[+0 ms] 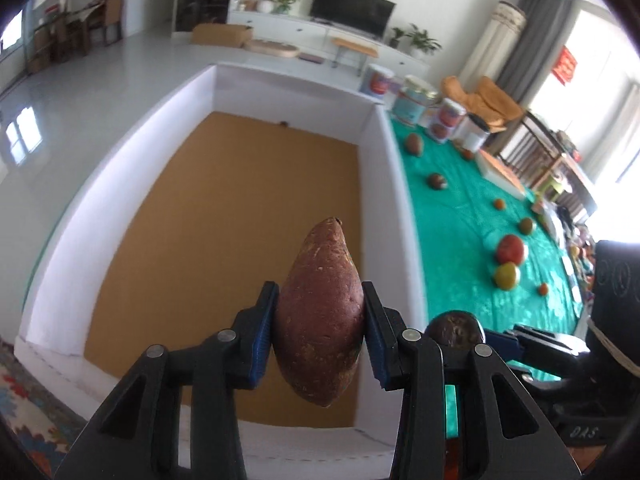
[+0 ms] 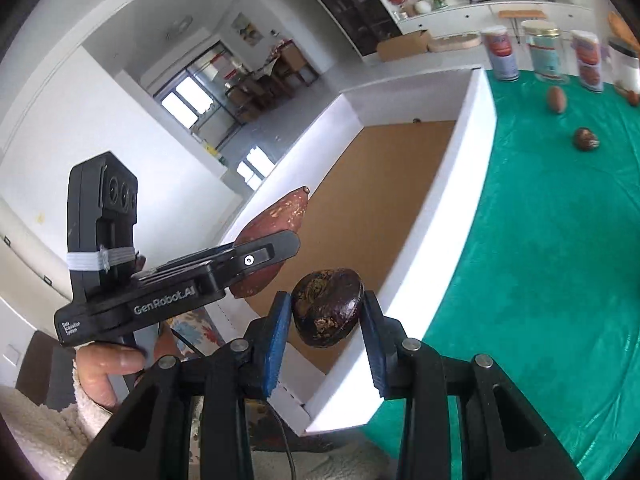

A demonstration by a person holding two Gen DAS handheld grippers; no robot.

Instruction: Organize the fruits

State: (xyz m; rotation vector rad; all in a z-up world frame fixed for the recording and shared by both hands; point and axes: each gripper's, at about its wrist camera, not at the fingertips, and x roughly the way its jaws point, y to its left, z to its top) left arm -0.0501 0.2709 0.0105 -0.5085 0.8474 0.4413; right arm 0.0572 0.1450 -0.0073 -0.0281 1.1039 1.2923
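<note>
My left gripper (image 1: pixel 320 336) is shut on a long reddish-brown sweet potato (image 1: pixel 320 312), held upright above the brown floor of a white-walled box (image 1: pixel 384 184). My right gripper (image 2: pixel 325 330) is shut on a dark brown, mottled round fruit (image 2: pixel 326 312), above the box's near corner (image 2: pixel 404 280). That dark fruit (image 1: pixel 454 328) also shows in the left wrist view, just right of my left fingers. The left gripper's body (image 2: pixel 180 292) and its sweet potato (image 2: pixel 276 220) appear in the right wrist view, with a person's hand (image 2: pixel 108 368) holding the handle.
A green cloth (image 1: pixel 472 216) right of the box carries loose fruits: a red tomato (image 1: pixel 511 249), a green-yellow one (image 1: pixel 507 276), a dark fruit (image 1: pixel 437 181) and smaller ones. Tins (image 2: pixel 544 52) stand at the cloth's far edge. A patterned rug (image 1: pixel 24 412) lies left.
</note>
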